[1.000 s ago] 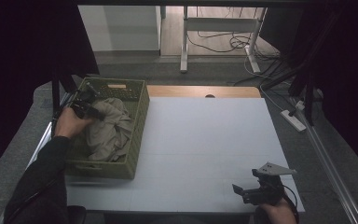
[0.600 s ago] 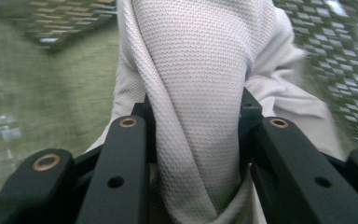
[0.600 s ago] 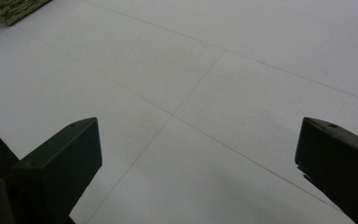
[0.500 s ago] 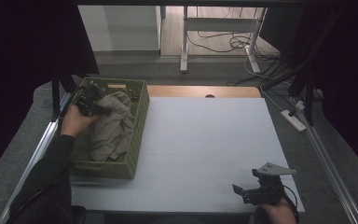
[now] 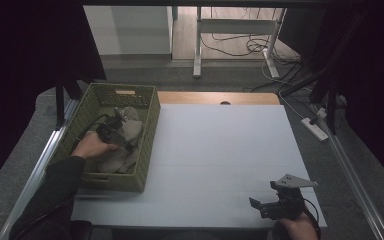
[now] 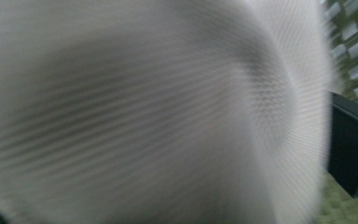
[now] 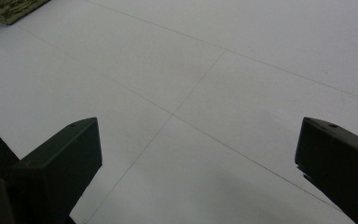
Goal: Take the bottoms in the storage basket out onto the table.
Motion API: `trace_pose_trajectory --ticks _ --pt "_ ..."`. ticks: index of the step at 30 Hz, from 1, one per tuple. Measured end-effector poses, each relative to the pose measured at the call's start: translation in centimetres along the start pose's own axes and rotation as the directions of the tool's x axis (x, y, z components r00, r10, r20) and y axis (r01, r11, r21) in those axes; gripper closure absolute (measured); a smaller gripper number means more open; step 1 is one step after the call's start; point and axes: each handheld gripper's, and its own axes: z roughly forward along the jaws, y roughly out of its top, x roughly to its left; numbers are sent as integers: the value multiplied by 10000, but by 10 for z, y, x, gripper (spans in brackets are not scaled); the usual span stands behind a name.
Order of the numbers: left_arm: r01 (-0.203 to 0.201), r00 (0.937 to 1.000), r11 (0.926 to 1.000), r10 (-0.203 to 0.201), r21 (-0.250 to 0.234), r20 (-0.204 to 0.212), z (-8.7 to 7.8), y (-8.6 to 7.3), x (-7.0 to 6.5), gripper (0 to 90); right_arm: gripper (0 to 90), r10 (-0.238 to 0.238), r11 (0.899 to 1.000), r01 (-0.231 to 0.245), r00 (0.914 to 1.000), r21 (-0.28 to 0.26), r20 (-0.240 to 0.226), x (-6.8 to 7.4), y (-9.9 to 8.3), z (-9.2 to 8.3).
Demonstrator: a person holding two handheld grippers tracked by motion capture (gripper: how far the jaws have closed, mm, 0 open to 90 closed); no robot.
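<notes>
Left gripper (image 5: 114, 131) in the green basket (image 5: 147, 131)
Jaws just sprung wide over beige cloth (image 5: 130, 131); right gripper (image 5: 265, 206) jaws spread, empty, above the white surface (image 5: 220, 150)

A crumpled beige-grey cloth (image 5: 125, 142) lies heaped inside the green woven basket (image 5: 147, 135), which stands at the left side of the white table. In the left gripper view the cloth (image 6: 158, 116) shows a fine ribbed knit, blurred and very close.

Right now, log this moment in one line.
left claw: open, down in basket on cloth | right claw: open, over table
</notes>
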Motion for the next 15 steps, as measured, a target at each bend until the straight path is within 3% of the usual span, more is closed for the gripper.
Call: trace_pose_trajectory --ticks 3,6,10,15 --pt "-301 9961 9990 328 343 -817 7 1 -8 0 9 -12 10000 12 10000 2 -12 0 0 0" --pt "-575 9835 9961 680 664 -1679 11 2 -15 32 9 -30 10000 30 10000 7 -16 0 0 0" --pt "-685 9836 9966 753 465 -1640 7 0 -14 118 9 -33 10000 33 10000 11 -17 0 0 0" --pt "-1150 9802 9929 1182 293 -1590 1 -2 -17 395 9 -32 10000 32 10000 28 -15 0 0 0"
